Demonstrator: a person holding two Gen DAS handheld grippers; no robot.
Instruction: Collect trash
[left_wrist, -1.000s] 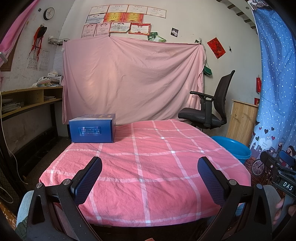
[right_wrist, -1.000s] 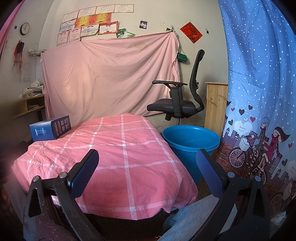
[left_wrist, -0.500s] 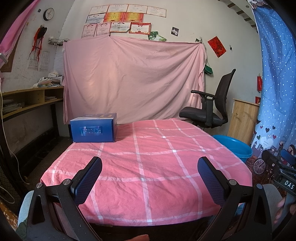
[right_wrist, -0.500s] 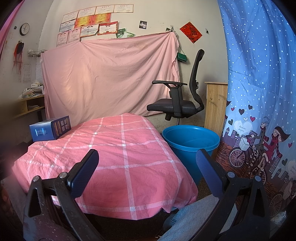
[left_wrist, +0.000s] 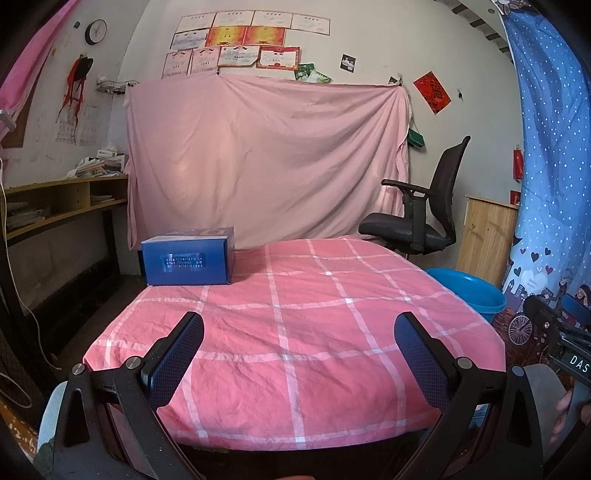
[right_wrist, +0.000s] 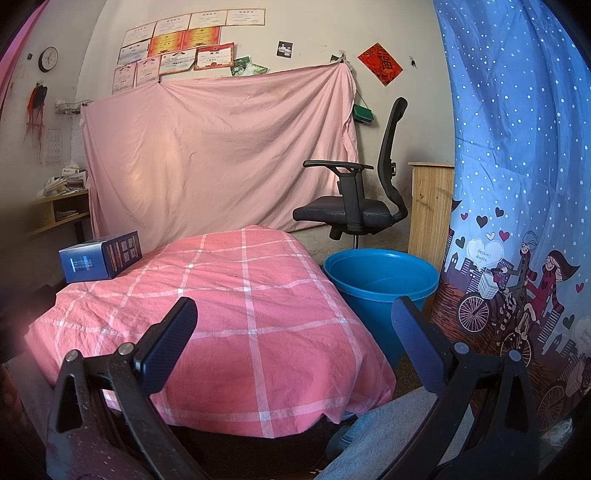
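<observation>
A blue cardboard box lies at the far left corner of a table under a pink checked cloth; the right wrist view shows the same blue box far left. A blue plastic bucket stands on the floor to the right of the table, and its rim shows past the table edge in the left wrist view. My left gripper hangs open over the near edge of the cloth, holding nothing. My right gripper is open too, near the table's front right corner, empty.
A black office chair stands behind the bucket, beside a wooden cabinet. A blue patterned curtain hangs at the right. A pink sheet covers the back wall. Shelves run along the left. A person's leg in jeans is below.
The left wrist view has drifted slightly, so the box and chair sit a little further right and lower. The right gripper has not visibly moved. Both stay open.
</observation>
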